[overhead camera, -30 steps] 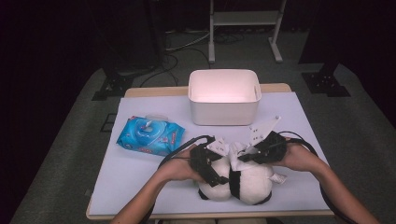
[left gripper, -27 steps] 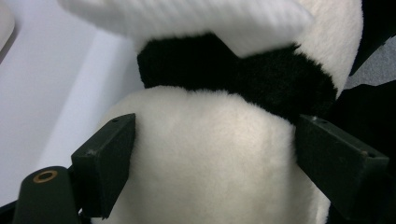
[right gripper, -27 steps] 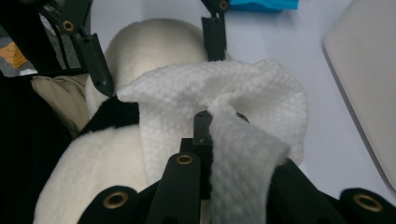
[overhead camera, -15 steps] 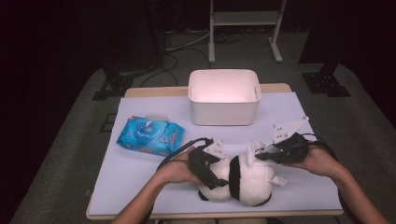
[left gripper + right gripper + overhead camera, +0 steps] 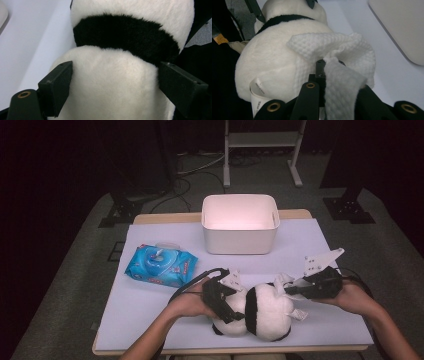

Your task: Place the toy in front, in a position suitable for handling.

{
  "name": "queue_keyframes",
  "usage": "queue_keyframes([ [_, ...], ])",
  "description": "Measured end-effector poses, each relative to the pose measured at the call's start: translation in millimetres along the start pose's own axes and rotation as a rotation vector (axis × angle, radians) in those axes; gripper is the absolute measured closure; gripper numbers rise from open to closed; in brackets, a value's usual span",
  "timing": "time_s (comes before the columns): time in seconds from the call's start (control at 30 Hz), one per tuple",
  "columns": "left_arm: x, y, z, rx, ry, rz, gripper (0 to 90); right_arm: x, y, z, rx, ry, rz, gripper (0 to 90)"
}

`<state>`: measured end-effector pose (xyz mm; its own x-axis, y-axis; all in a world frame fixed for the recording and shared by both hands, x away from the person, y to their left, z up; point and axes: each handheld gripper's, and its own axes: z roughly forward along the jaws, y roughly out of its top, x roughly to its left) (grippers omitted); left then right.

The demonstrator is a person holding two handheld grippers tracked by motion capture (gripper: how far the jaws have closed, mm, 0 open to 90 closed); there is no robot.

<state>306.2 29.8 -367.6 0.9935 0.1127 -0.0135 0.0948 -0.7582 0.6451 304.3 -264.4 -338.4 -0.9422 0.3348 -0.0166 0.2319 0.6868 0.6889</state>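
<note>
The right gripper [image 5: 295,291], pinching a white wipe [image 5: 342,62], has slid off the panda plush [image 5: 260,312] toward its right end (one wiping stroke done, likely); the left gripper [image 5: 220,300] clamps the plush, lying before the white bin [image 5: 240,222]

A wooden-edged table [image 5: 155,218] carries a pale lilac sheet [image 5: 150,305] that covers nearly all of its top. On the sheet, a white tub [image 5: 240,232] stands at the middle of the far edge. A blue pack of wet wipes [image 5: 161,265] lies flat toward the left edge. A black-and-white plush panda [image 5: 265,312] lies at the near edge, just right of the middle.
</note>
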Motion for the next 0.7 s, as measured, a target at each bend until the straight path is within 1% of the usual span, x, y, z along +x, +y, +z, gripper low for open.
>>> queue_keyframes([
  [0.1, -0.4, 1.3, -0.3, 0.012, 0.003, 0.008, 14.5, -0.4, 7.2, 3.3, 0.007, 0.005, -0.014, 82.2],
  [0.13, -0.7, 1.6, 0.0, 0.009, 0.003, 0.002, 14.5, -0.6, 9.8, 4.4, 0.009, 0.007, -0.016, 82.2],
  [0.27, -0.2, 3.0, 0.2, 0.012, 0.004, 0.002, 14.6, -1.1, 21.2, 9.8, 0.011, 0.015, -0.036, 82.2],
  [0.37, -0.5, 4.7, 1.3, 0.01, 0.007, -0.006, 14.5, -1.1, 29.9, 16.5, 0.018, 0.028, -0.045, 82.2],
  [0.43, -0.5, 6.1, 1.9, 0.014, 0.01, 0.0, 14.5, -0.8, 35.9, 22.0, 0.025, 0.038, -0.06, 82.2],
  [0.57, 0.8, 7.3, 2.8, 0.019, 0.008, 0.0, 14.4, 3.0, 46.9, 33.5, 0.039, 0.059, -0.079, 82.2],
  [0.7, 2.4, 7.2, 3.5, 0.011, 0.009, -0.008, 14.3, 7.7, 53.6, 40.0, 0.038, 0.075, -0.099, 82.2],
])
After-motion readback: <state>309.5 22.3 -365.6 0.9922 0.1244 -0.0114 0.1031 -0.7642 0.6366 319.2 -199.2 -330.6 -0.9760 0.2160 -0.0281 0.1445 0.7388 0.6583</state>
